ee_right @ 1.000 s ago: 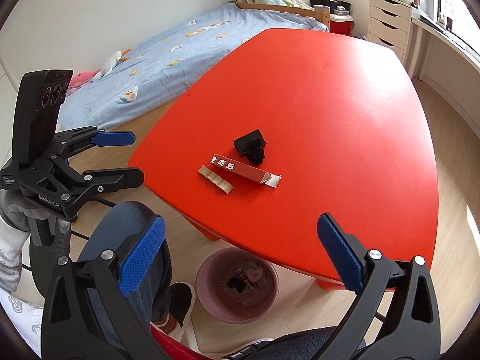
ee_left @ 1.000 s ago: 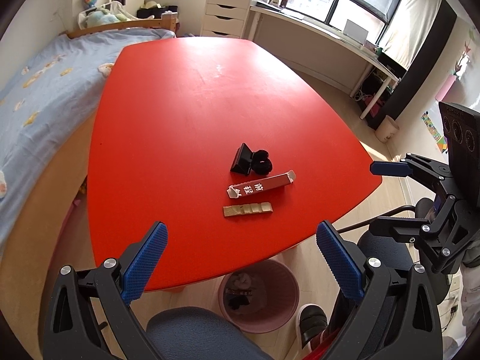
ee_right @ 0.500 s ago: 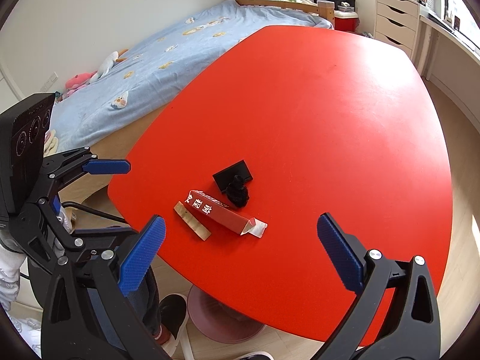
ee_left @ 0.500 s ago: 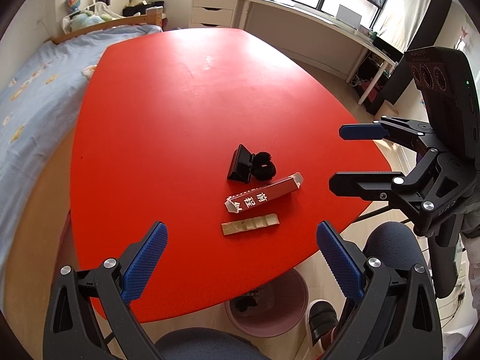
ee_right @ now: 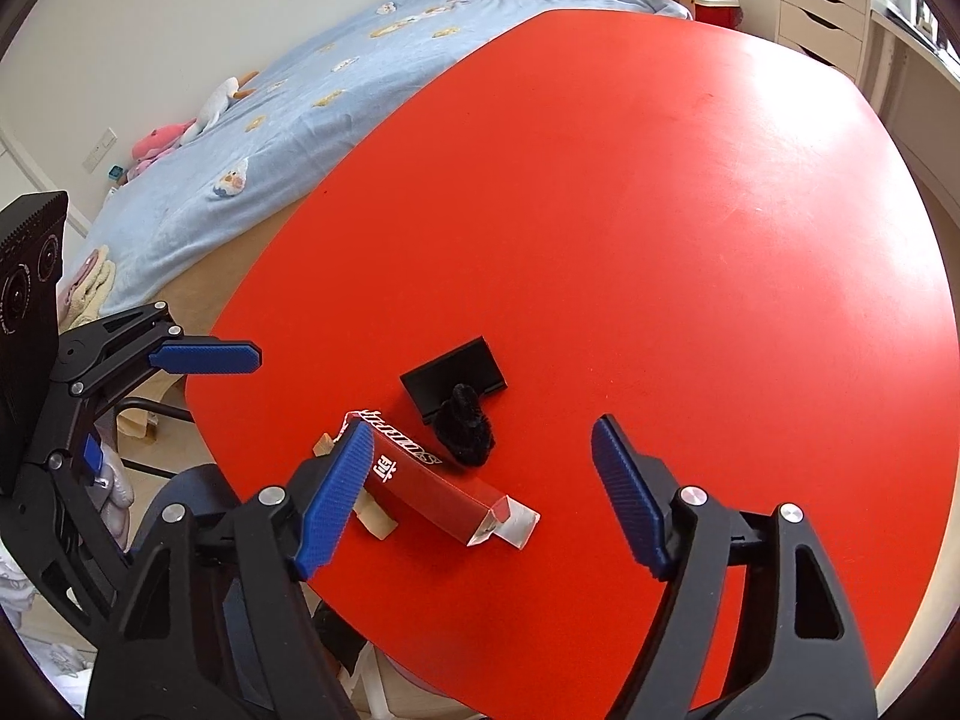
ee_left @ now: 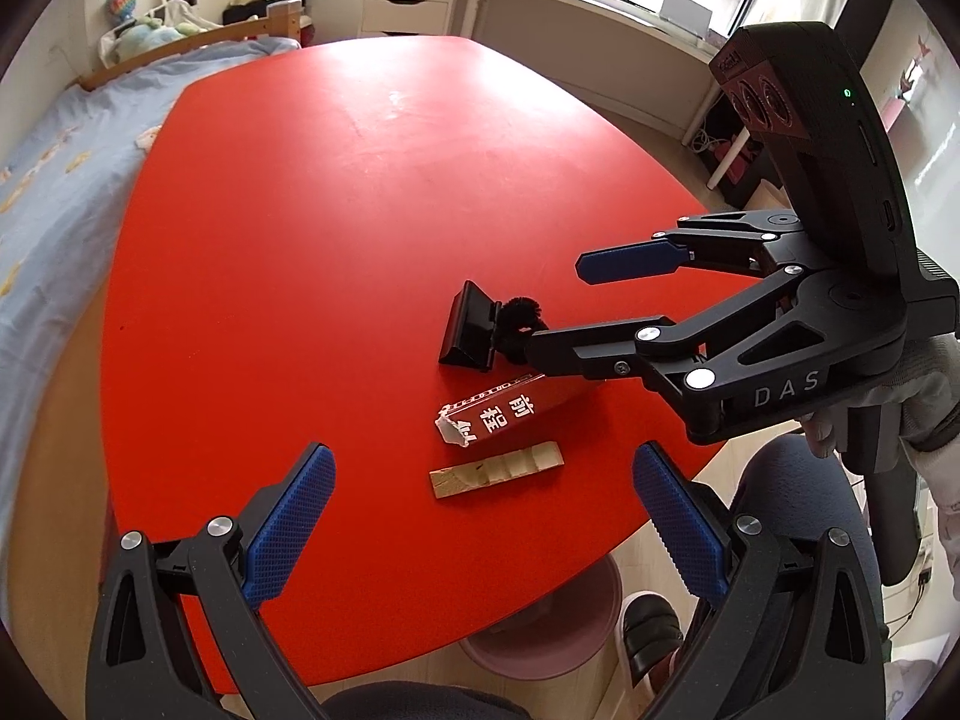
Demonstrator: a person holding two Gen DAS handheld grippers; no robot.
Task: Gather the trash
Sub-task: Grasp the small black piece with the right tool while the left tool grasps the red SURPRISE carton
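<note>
Where the red table (ee_left: 288,252) curves toward its near edge, a red carton (ee_left: 510,414) with white characters lies on its side, torn end pointing left. Just nearer lies a beige ridged strip (ee_left: 497,471); just beyond it sit a black folded card (ee_left: 471,333) and a black fuzzy clump (ee_left: 521,324), touching each other. Reaching in from the right and tilted downward, the right gripper (ee_right: 480,474) has its jaws closing either side of the carton and clump, pads not yet pressing on either. A white-gloved hand (ee_left: 900,414) grips its handle. Also angled down, the left gripper (ee_left: 480,516) hangs over the near edge, jaws spread wide with nothing in them. Below the edge shows a pink waste bin (ee_left: 540,630).
</note>
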